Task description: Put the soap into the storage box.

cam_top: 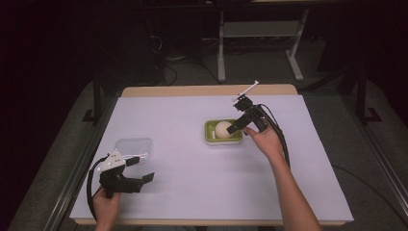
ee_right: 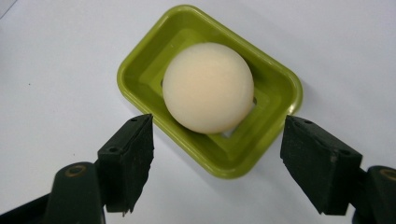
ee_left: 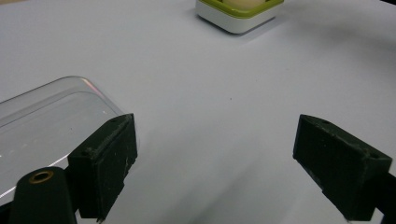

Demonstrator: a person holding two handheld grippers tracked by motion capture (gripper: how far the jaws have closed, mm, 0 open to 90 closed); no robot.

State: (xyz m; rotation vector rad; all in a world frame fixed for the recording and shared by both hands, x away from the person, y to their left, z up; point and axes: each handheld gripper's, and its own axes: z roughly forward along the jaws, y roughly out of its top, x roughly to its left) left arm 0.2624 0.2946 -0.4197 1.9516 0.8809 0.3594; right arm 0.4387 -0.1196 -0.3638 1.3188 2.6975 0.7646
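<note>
One ball: a pale cream, smooth round ball (ee_right: 208,87) sits in the middle of the dish, resting on the slotted floor; from above you see it (cam_top: 223,128) near the centre of the bench.
Dish: the lime-green rectangular plastic dish with rounded corners (ee_right: 268,86) holds the ball; its white underside shows in the high view (cam_top: 211,136) and at the top edge of the left gripper view (ee_left: 243,14).
Your right hand-held gripper: it (ee_right: 217,156) hovers over the near rim of the dish with its jaws spread wide, one to each side of the ball, touching neither ball nor dish. In the high view it (cam_top: 239,126) reaches the dish from the right, your right hand (cam_top: 265,140) behind it.
Your left hand-held gripper: it (ee_left: 215,163) has its jaws wide apart with nothing between them, low over the bench, well apart from the dish. From above it (cam_top: 139,168) lies at the near left, held by your left hand (cam_top: 107,204).
Lid: a clear plastic rectangular lid with rounded corners (ee_left: 46,126) lies flat just beside the left jaw; seen from above it (cam_top: 134,147) is just beyond that gripper.
Bench: a white sheet (cam_top: 192,168) covers it, with a wooden edge (cam_top: 207,90) showing at the far side.
</note>
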